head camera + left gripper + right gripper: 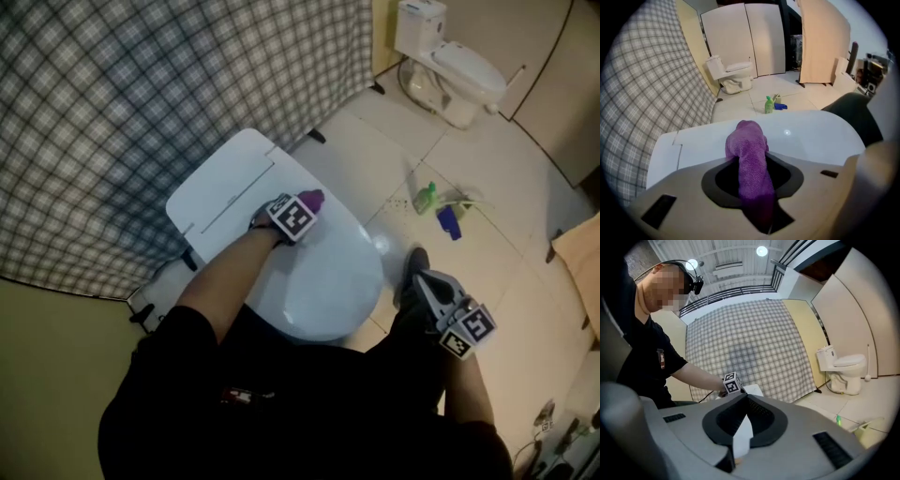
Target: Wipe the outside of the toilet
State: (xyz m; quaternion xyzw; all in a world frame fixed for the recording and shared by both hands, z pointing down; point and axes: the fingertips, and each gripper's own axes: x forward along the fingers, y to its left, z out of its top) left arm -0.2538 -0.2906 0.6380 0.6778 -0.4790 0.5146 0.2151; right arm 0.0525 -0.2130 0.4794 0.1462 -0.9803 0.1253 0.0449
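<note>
1. The person's black short-sleeved shirt (309,403) fills the bottom of the head view, and both forearms reach forward from it
2. The right gripper (742,398) is held out to the right of the toilet bowl and above the pale tiled floor (506,216). Its jaws meet at the tips. A narrow white sliver shows in the slit behind them, and it cannot be told what it is. This gripper touches no part of the toilet
3. The left gripper (749,157) is over the near white ceramic toilet (328,281). Its jaws are clamped on a purple terry cloth (749,154)
4. The bunched free end of the cloth sticks out past the jaw tips. It rests on the closed white lid, at the end nearest the tank
5. The flat white tank cover (220,192) lies just beyond the cloth, against a hanging grey-and-white checked fabric (141,103)
6. Farther out on the floor a small green plastic bottle (425,198) stands just beside a blue object (448,223). The blue object is too small to identify
7. A second white toilet (450,70) with a closed lid stands farthest away. It is near pale flat wall panels (745,40)
</note>
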